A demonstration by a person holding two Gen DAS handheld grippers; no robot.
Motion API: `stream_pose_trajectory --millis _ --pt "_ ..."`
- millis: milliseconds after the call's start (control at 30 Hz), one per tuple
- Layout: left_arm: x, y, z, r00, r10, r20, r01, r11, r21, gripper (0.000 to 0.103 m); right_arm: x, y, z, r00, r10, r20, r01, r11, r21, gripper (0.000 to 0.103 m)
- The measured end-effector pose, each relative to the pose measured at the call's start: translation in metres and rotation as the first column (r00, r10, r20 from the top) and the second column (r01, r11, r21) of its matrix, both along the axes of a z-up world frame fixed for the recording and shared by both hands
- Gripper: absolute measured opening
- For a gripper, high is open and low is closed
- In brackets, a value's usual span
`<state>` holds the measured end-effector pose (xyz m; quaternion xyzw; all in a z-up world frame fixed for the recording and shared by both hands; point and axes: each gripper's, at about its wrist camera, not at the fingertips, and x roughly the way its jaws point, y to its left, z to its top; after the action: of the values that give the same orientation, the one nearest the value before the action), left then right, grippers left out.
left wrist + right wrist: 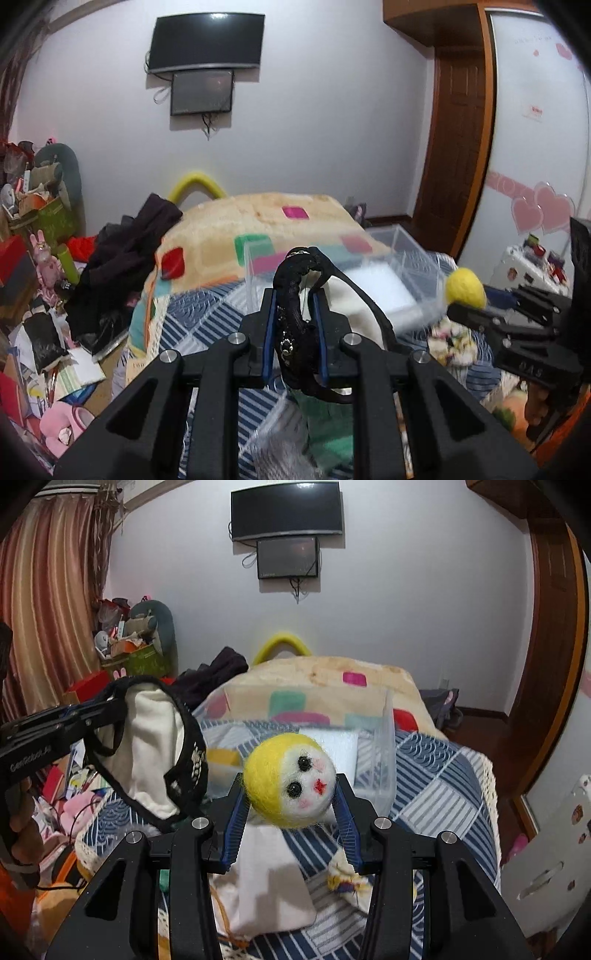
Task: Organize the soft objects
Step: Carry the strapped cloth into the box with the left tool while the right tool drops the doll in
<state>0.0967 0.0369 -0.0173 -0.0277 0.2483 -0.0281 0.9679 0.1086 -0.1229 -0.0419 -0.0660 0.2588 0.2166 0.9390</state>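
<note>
My left gripper [295,295] is shut on the black trim of a white and black fabric pouch [295,325], held above the bed; the pouch also shows hanging open in the right wrist view [151,753]. My right gripper [290,786] is shut on a yellow and white felt doll head [288,786] with black eyes, also seen at the right of the left wrist view [465,288]. A clear plastic box [406,258] with a white foam piece [328,749] inside lies on the bed just beyond both grippers.
The bed carries a blue striped quilt [436,775] and a beige blanket with coloured squares [258,218]. A white cloth [273,878] lies under my right gripper. Dark clothes [122,258] and clutter pile at the left. A wooden door [458,147] stands right.
</note>
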Motion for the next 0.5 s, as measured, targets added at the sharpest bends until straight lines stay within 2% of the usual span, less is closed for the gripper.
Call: stream_pose_trajectory --millis 300,500 --pt "0.038 0.006 0.009 0.997 0.068 0.024 -0.067 0.998 -0.02 0.018 0.025 0.01 0.007 1.0 -0.006 0.019 0.006 1.0 0.003 0.041" --pt "0.076 0.007 -0.008 0.996 0.082 -0.035 -0.084 0.995 -0.047 0.018 0.047 0.024 -0.006 1.0 -0.018 -0.021 0.018 1.0 -0.017 0.041"
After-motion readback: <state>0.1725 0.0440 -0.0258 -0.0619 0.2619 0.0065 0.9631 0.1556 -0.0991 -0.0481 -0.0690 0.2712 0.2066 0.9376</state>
